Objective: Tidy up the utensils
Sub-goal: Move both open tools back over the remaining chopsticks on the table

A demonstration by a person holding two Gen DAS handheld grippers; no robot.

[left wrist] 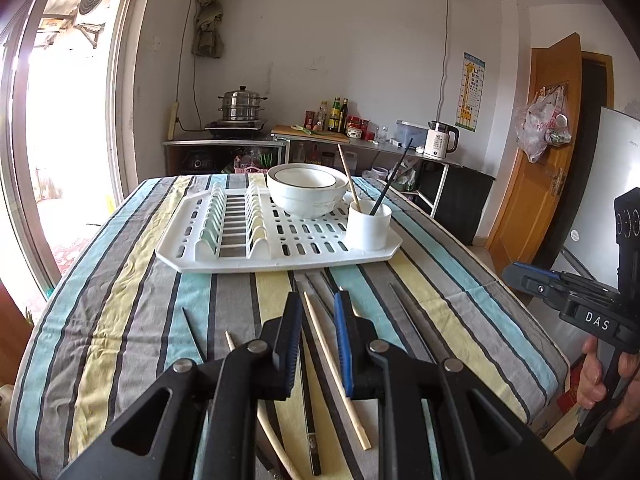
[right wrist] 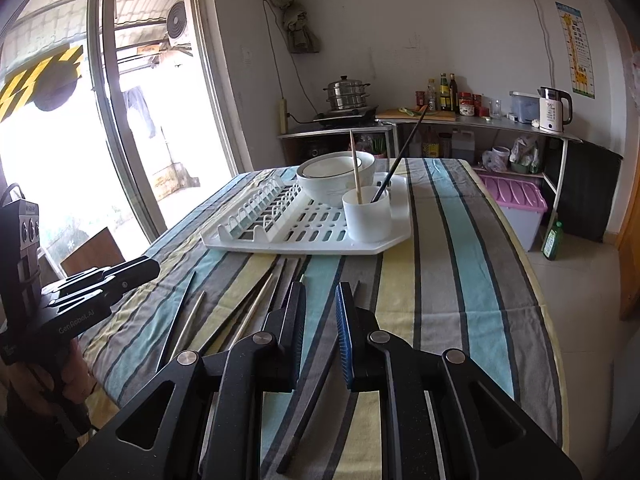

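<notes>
Several loose chopsticks lie on the striped tablecloth near me: a pale wooden chopstick (left wrist: 335, 372) and a dark chopstick (left wrist: 310, 412) run under my left gripper (left wrist: 318, 308), which is open and empty above them. My right gripper (right wrist: 320, 296) is open and empty over more chopsticks, among them a dark one (right wrist: 320, 392) and a pale one (right wrist: 256, 308). A white cup (left wrist: 368, 225) on the white dish rack (left wrist: 192, 256) holds one wooden and one dark chopstick; it also shows in the right wrist view (right wrist: 367, 218).
Stacked white bowls (left wrist: 307, 189) stand on the rack behind the cup. The table's right edge (left wrist: 520, 300) is near the other gripper. A counter with a steamer pot (left wrist: 241, 106), bottles and a kettle (left wrist: 440, 140) lines the far wall.
</notes>
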